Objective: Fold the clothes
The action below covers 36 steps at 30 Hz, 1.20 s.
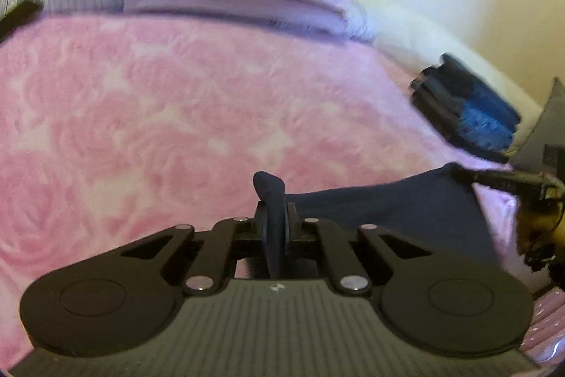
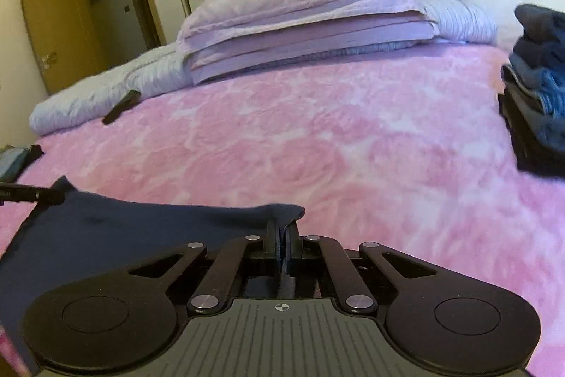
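Black linkage arms of the left gripper [image 1: 274,218] fill the bottom of its view, and its jaws are clamped on a bunched corner of the navy garment [image 1: 388,211], a fold of cloth poking up between the pads. From there the garment stretches flat toward the right gripper [image 2: 283,237], whose jaws are pressed nearly together on the opposite corner, with only a thin edge of fabric between them. Both corners are lifted slightly, while the rest of the navy cloth lies on the pink rose-patterned blanket [image 2: 317,136] covering the bed. Toward the head of the bed sits a stack of folded lilac bedding [image 2: 300,34] on striped pale pillows [image 2: 106,87]. At the right edge of the blanket rests a pile of dark and blue folded clothes [image 2: 540,73]. Behind, 1 brown door [image 2: 53,23] stands open.
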Tool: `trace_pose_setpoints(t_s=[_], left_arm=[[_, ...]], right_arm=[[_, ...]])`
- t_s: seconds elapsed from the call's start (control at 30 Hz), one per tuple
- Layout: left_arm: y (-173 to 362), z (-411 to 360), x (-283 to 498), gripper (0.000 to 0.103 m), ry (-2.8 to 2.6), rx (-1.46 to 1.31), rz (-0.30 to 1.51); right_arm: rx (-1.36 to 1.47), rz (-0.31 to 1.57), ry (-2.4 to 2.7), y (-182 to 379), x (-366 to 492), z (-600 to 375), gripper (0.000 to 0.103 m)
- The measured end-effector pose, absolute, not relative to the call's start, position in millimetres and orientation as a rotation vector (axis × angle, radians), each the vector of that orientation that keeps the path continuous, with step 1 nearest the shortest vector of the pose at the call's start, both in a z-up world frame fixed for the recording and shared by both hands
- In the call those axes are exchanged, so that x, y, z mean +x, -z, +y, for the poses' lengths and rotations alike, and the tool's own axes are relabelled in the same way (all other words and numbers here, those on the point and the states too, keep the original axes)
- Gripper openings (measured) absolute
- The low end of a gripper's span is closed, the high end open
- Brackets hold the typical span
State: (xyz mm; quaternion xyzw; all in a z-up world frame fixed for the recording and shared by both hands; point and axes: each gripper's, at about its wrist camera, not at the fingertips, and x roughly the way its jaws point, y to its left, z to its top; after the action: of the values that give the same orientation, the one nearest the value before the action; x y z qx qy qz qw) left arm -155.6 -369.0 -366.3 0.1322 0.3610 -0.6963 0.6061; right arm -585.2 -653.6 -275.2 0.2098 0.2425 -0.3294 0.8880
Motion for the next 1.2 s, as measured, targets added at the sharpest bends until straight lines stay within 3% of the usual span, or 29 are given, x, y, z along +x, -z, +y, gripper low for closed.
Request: trace_pose_setpoints(t_s=[0.1, 0.23, 0.3, 0.37, 0.43, 0.6, 0.77, 0.9, 1.07, 1.2], left_arm=[[384, -377, -150, 0.008, 1.575, 0.320, 0.902], [378, -370, -142, 0.024, 1.552, 0.290, 0.907], [369, -364, -139, 0.026, 1.533, 0.283, 0.890], [356, -350, -137, 0.024, 1.521, 0.268, 0.858], [342, -334, -138, 0.023, 1.513, 0.256, 0.829], [309, -280, -170, 0.023, 1.633, 0.321, 0.738], [330, -249, -233, 0.024, 1.774, 0.550, 0.658], [354, -250, -240, 0.024, 1.742, 0.552, 0.658], [330, -228, -240, 0.022, 1.677, 0.551, 0.582], [350, -220, -247, 0.023, 1.647, 0.580, 0.590]], right_arm=[[0.459, 0.595, 0.668, 297, -573, -666, 0.001], [0.447, 0.598, 0.693, 296, -579, -656, 0.001], [0.433, 0.594, 0.721, 287, -585, -648, 0.005], [0.417, 0.587, 0.745, 277, -591, -637, 0.023], [0.400, 0.552, 0.744, 262, -597, -613, 0.052], [0.379, 0.454, 0.674, 231, -608, -544, 0.053], [0.433, 0.458, 0.489, 250, -585, -476, 0.053], [0.484, 0.519, 0.485, 288, -577, -470, 0.053], [0.464, 0.510, 0.567, 268, -597, -458, 0.053], [0.509, 0.541, 0.629, 284, -607, -458, 0.053]])
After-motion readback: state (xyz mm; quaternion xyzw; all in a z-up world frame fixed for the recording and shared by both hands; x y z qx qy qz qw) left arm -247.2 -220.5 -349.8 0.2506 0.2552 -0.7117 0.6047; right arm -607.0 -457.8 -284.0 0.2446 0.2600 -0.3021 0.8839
